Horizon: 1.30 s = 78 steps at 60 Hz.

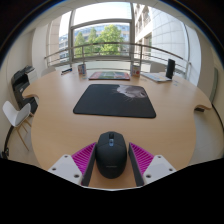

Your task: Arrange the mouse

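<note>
We log one black mouse [111, 153] between our gripper's [111, 160] pink pads [82, 157], both pressed against its sides. Black mouse mat [115, 100]: beyond it, on round wooden table [180, 110]. Chairs [22, 85] alongside.

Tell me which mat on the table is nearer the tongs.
The big black mouse mat just beyond the mouse. The reddish mat lies farther off, toward the window. The tongs hold the mouse between their fingers.
</note>
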Motion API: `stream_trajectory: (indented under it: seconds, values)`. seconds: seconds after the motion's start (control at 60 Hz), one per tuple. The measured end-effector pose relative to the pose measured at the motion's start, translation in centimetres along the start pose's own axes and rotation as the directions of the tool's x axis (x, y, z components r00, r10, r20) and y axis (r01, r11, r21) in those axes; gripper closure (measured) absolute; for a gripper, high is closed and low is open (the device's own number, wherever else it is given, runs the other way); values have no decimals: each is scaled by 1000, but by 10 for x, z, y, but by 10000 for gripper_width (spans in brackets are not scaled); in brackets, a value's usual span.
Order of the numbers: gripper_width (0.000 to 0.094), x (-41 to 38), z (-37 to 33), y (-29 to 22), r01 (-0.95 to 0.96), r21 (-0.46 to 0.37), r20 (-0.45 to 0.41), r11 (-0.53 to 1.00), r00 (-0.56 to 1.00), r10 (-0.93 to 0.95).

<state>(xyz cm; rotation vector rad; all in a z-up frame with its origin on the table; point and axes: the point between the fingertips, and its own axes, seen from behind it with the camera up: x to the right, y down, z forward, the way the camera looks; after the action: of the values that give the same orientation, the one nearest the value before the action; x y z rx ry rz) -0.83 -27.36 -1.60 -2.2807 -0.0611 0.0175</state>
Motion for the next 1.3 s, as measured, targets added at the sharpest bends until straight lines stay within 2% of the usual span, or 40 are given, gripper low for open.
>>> stream_trajectory:
  seconds: [0.033,0.217,0.367,0.433,0.533,0.7,0.8,0.9,1.0,1.067,1.233,1.3]
  values:
    - [411,0,2,-1,1,8,-3,1000,1000,-1]
    - [517,2,2,-4,3,27,-26,1000,1000,-3]
    - [538,1,0,-5,-22,6,-44,1000,999,22]
    - [537,3,-13,-21,-31,28,-55,999,998,32]
    - [538,11,-36,-78,-52,108,-67,993,996,60]
    - [539,26,-55,-228,-65,292,-96,954,991,97]
    - [540,30,-12,-285,-40,353,-103,935,991,82]
    - [540,25,54,-292,-40,299,-104,953,992,74]
    - [538,20,131,-246,-40,188,-110,981,992,61]
    - [533,21,155,-226,-48,99,-111,994,992,59]
    - [427,17,192,-176,-82,-24,-91,996,993,79]
    - [337,21,190,-173,-81,-29,-108,996,991,77]
